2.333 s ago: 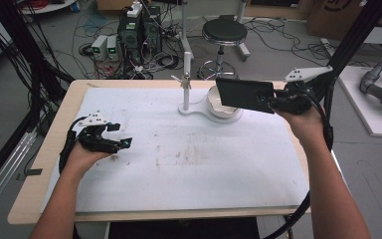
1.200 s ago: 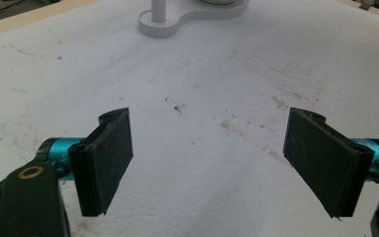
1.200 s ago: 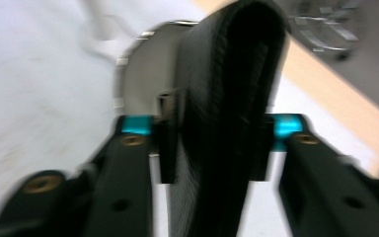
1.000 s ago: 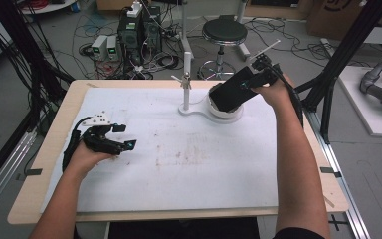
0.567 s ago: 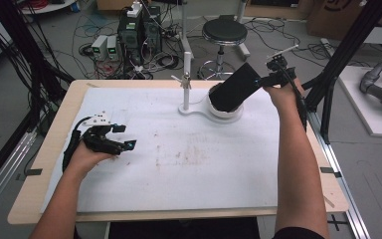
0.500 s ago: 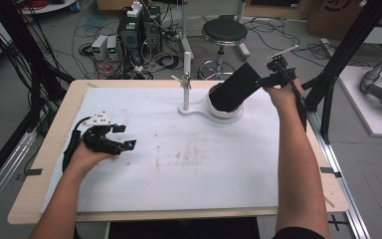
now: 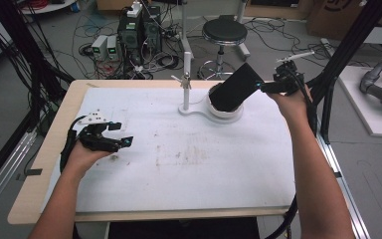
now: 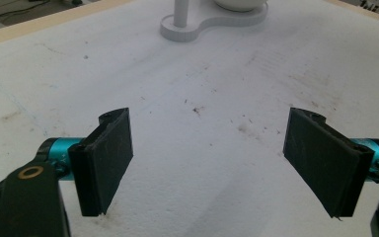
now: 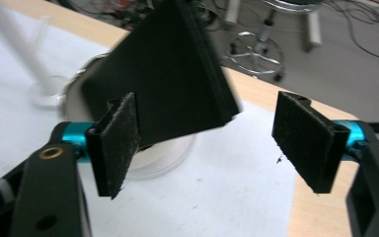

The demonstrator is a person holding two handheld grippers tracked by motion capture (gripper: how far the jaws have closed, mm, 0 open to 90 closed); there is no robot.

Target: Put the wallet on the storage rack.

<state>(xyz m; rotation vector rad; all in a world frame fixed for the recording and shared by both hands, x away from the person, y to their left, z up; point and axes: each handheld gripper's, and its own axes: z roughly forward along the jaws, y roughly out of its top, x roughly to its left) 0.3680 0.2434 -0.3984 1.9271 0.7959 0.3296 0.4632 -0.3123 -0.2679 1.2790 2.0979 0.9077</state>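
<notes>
Right gripper view has the right gripper (image 9: 207, 148) with jaws spread wide and nothing between them, just off the upper corner of the black slab (image 9: 168, 74), which leans tilted in the white round base (image 7: 225, 110) at the table's far side. It looks stiff, flat and fairly light; pinch its free upper edge. Its lower edge is hidden inside the base. Left gripper (image 8: 212, 158) rests wide apart, empty, on the near-left white mat (image 7: 179, 164).
</notes>
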